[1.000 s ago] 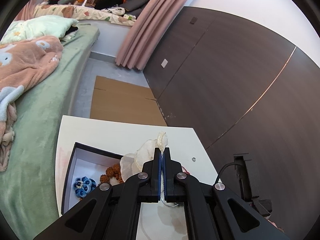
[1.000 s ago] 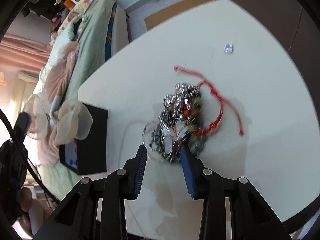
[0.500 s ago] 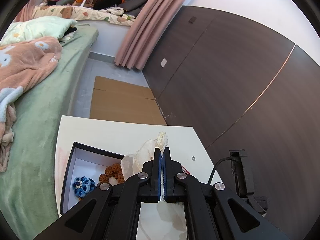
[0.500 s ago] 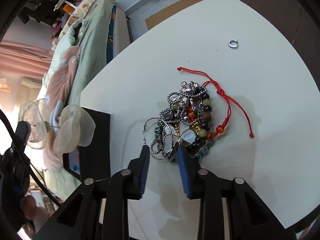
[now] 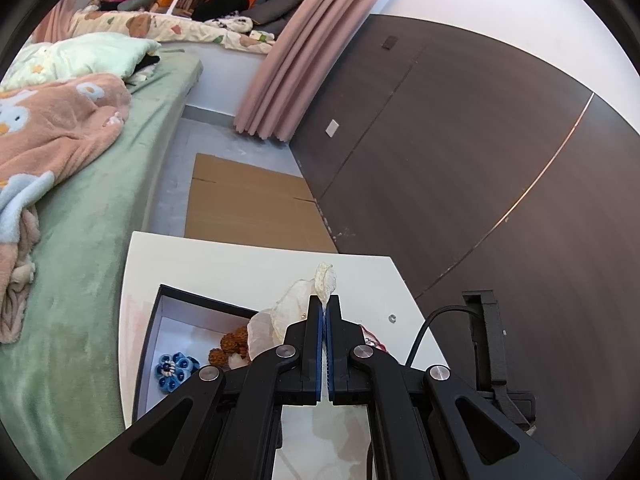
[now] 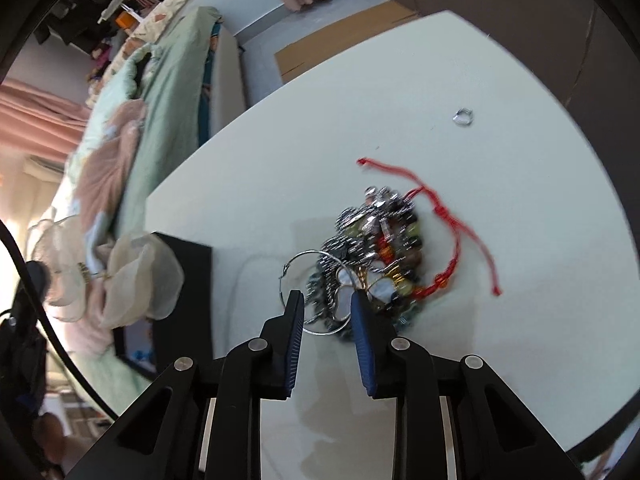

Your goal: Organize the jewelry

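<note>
My left gripper (image 5: 324, 304) is shut on a cream petal earring (image 5: 325, 280), held above a black box (image 5: 160, 320) with a white inside. The box holds a blue flower piece (image 5: 173, 370) and brown beads (image 5: 232, 344). The petal earring also shows in the right wrist view (image 6: 140, 276), hanging over the box (image 6: 184, 280). My right gripper (image 6: 326, 304) is open, its jaws astride the near edge of a tangled jewelry pile (image 6: 372, 256) with a silver hoop (image 6: 312, 300), a butterfly pendant (image 6: 360, 288) and a red cord bracelet (image 6: 444, 216).
The white table (image 6: 400, 100) bears a small silver ring (image 6: 463, 116) at the far right. A green bed (image 5: 100, 220) lies to the left. A dark wood wall (image 5: 480, 160) stands on the right, with cardboard (image 5: 248, 204) on the floor beyond the table.
My right gripper opened a little wider and moved forward onto the pile's near edge. My left gripper holds the petal earring nearly still.
</note>
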Demonstrator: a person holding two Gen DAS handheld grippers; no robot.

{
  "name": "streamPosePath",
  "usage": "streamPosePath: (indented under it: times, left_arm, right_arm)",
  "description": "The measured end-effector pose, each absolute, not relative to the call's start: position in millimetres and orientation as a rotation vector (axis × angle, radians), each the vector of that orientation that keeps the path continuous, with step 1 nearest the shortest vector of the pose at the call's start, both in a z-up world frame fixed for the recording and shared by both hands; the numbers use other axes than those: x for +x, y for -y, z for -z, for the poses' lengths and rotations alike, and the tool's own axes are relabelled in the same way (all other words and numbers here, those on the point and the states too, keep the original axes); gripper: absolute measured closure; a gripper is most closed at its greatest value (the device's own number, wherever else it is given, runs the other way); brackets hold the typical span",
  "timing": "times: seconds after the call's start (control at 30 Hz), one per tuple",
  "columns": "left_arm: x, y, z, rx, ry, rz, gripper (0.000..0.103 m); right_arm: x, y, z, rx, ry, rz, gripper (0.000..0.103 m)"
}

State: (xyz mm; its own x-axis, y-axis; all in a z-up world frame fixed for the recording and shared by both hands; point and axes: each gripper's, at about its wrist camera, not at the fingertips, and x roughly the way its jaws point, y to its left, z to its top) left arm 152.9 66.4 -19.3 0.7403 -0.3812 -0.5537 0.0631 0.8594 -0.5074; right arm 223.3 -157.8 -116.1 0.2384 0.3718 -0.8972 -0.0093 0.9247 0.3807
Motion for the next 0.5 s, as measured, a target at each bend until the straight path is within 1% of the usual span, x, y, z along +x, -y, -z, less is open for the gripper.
streamPosePath:
  times: [0.43,0.5]
  left_arm:
    - [146.8,-78.7,15.3,-0.502,-0.690,0.252,0.103]
    - [146.5,-81.3,15.5,-0.507,-0.690,0.248,0.103]
  right_arm:
    - [231.4,152.6,115.4,0.229,-1.279,-0.206,0.076]
    - [232.4,149.5,116.6,0.201,-1.274,-0.198,0.082]
